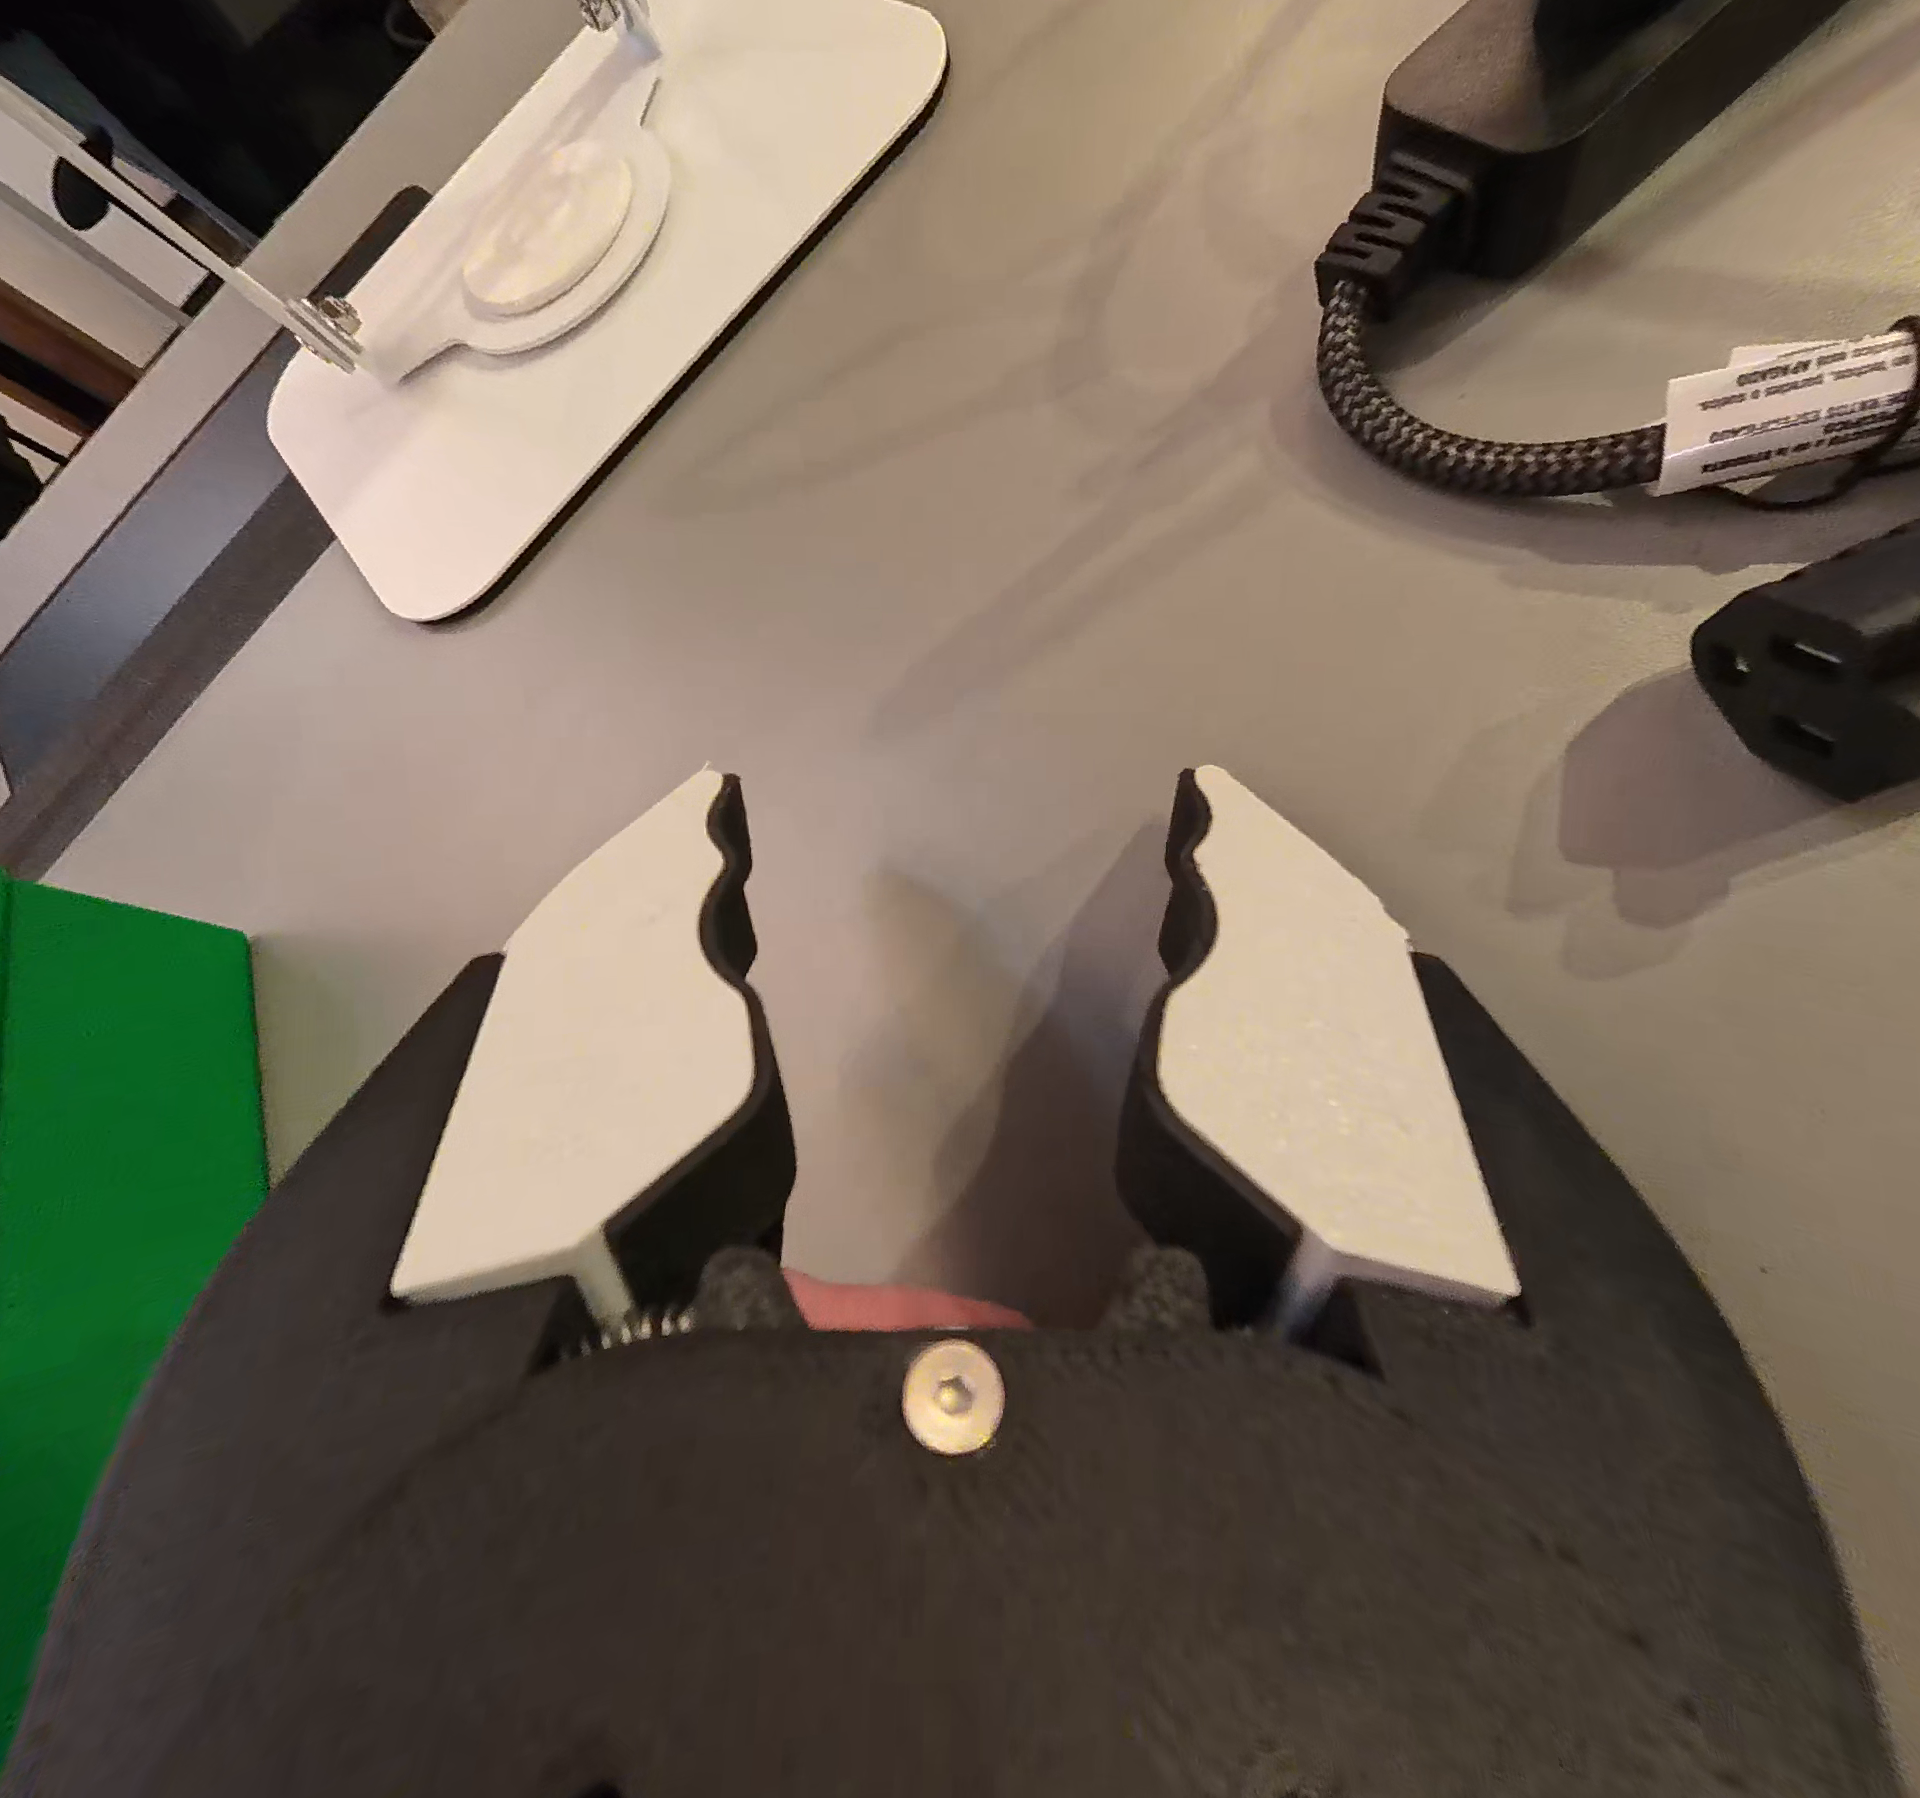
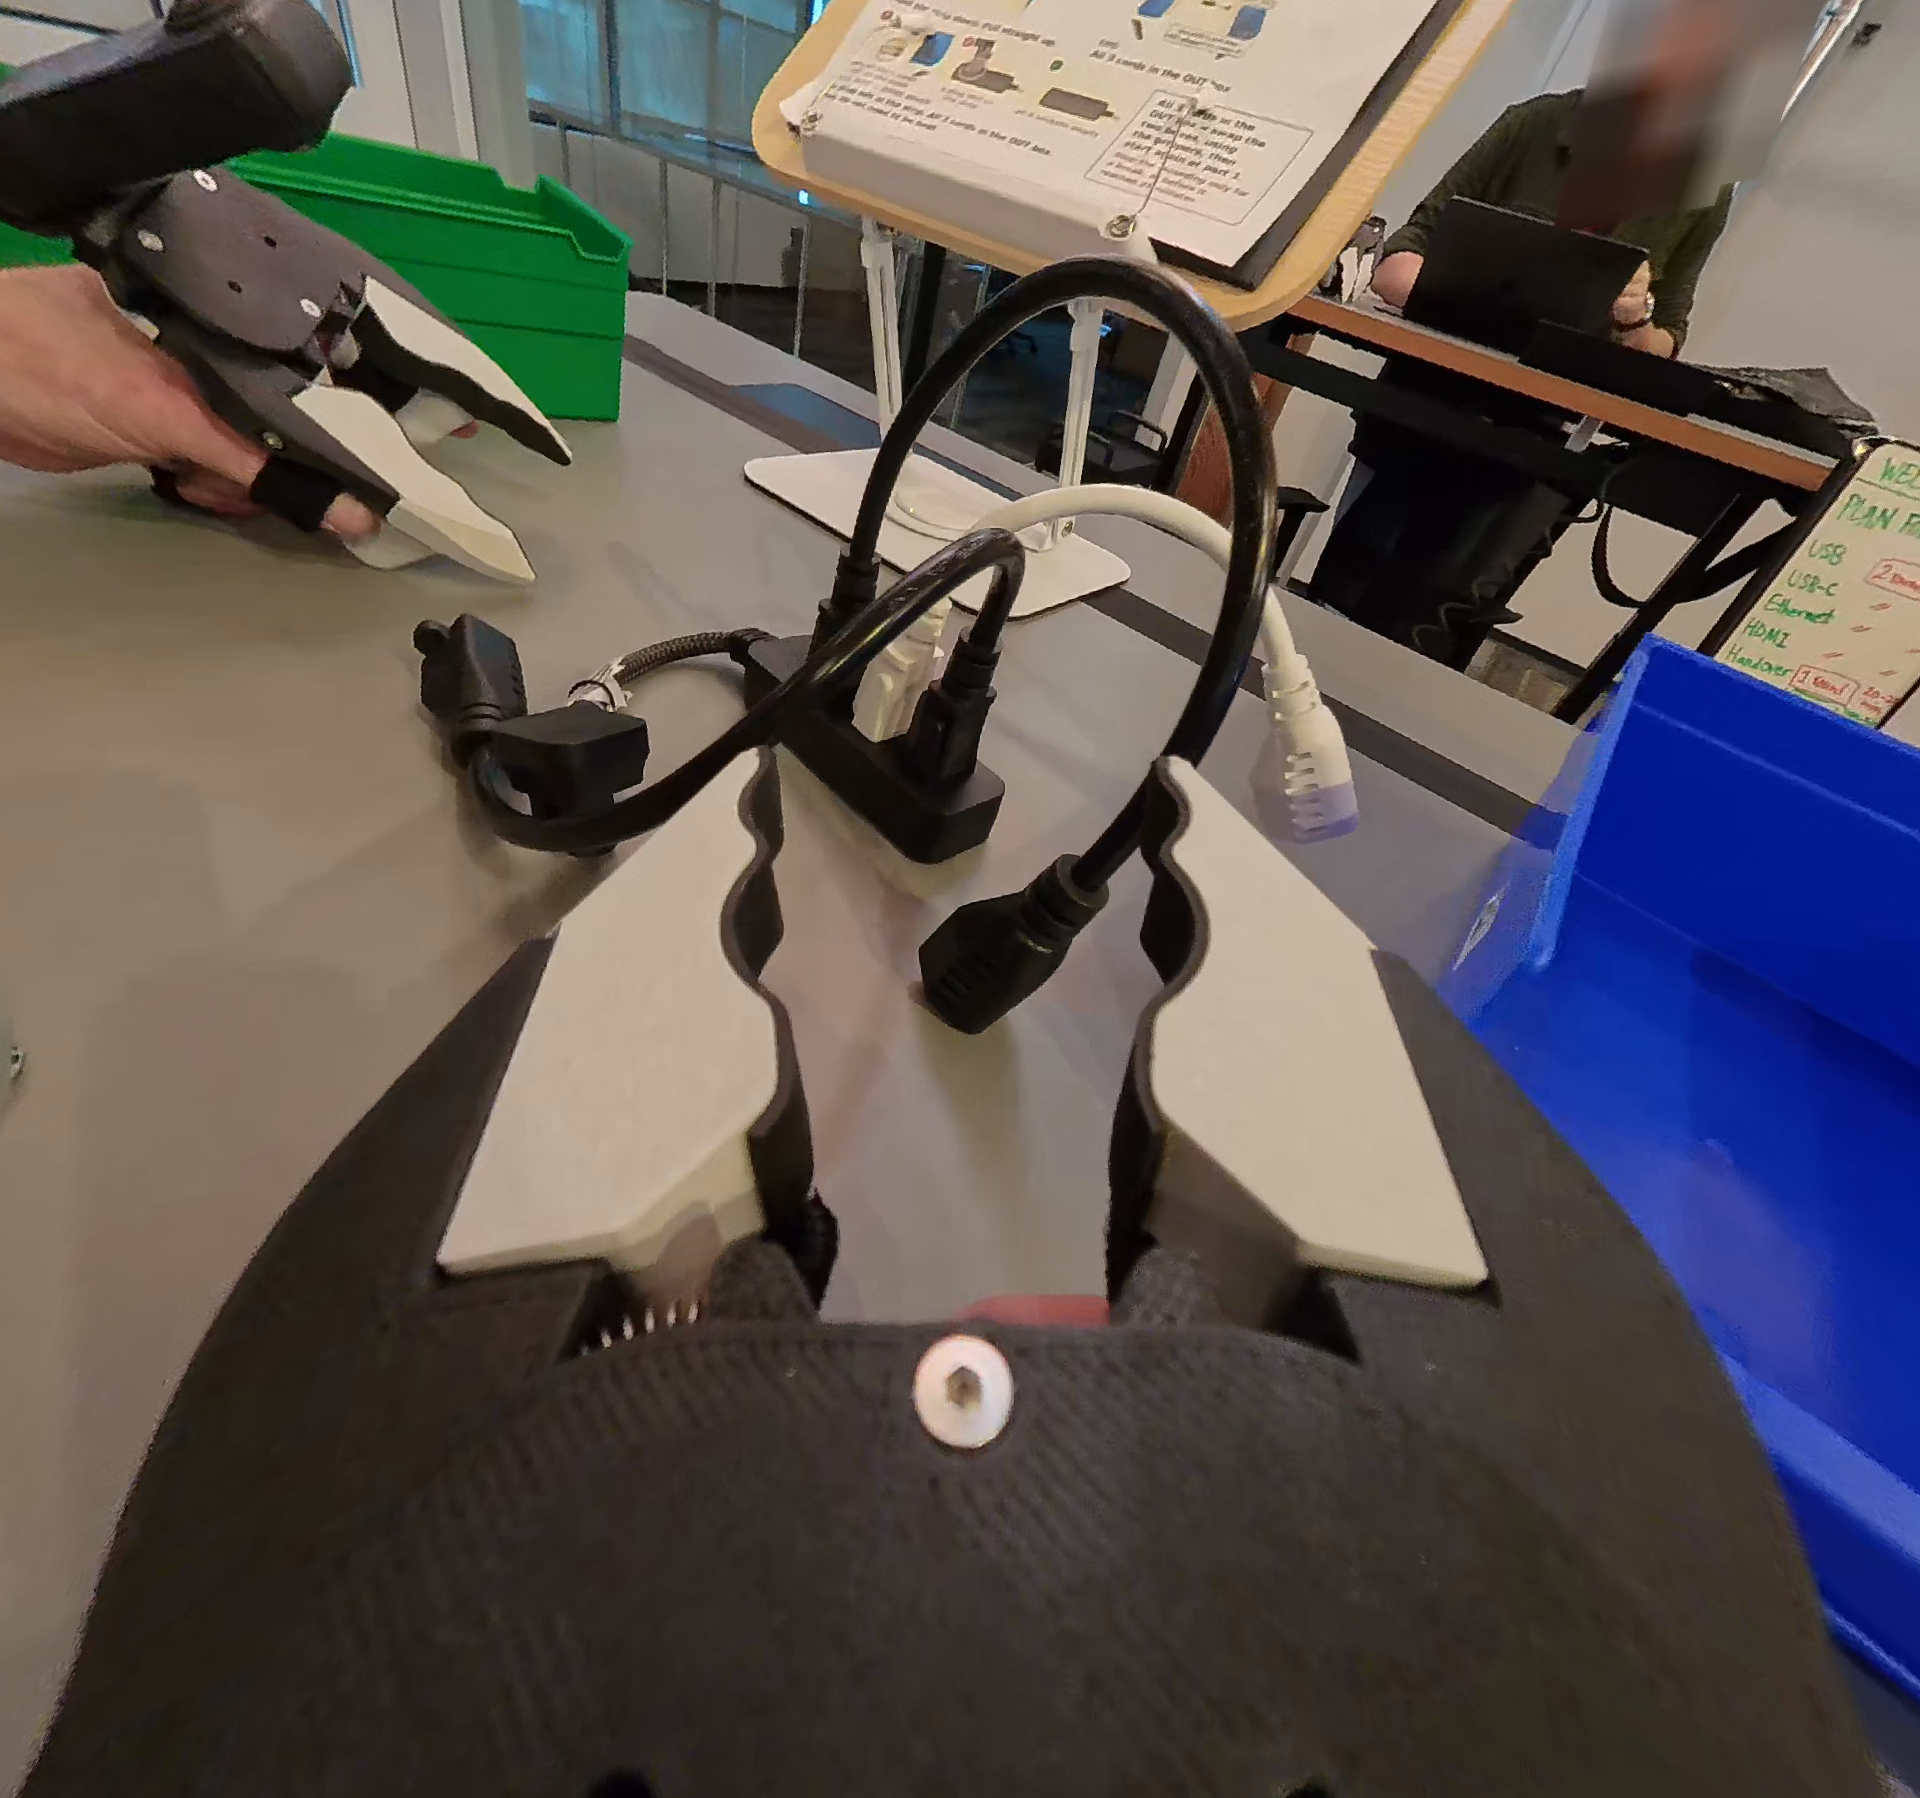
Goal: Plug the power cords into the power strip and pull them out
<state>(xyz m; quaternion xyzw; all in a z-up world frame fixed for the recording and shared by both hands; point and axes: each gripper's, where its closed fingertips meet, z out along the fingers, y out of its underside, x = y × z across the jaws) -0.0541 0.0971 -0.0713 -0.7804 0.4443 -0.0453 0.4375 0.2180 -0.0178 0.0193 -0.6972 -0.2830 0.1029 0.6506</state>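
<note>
Pulling a plug one-handed risks lifting the power strip (image 2: 883,761); your left gripper (image 1: 961,813) and right gripper (image 2: 966,813) both sit spread, empty.

Lab: whiteboard (image 2: 1860,585), parts bins (image 2: 1714,969)

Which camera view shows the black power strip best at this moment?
The right wrist view: the black rectangular power strip lies whole on the grey table, with two black plugs and one white plug in it. The left wrist view catches only its cord end at the top right edge, sockets out of sight.
</note>
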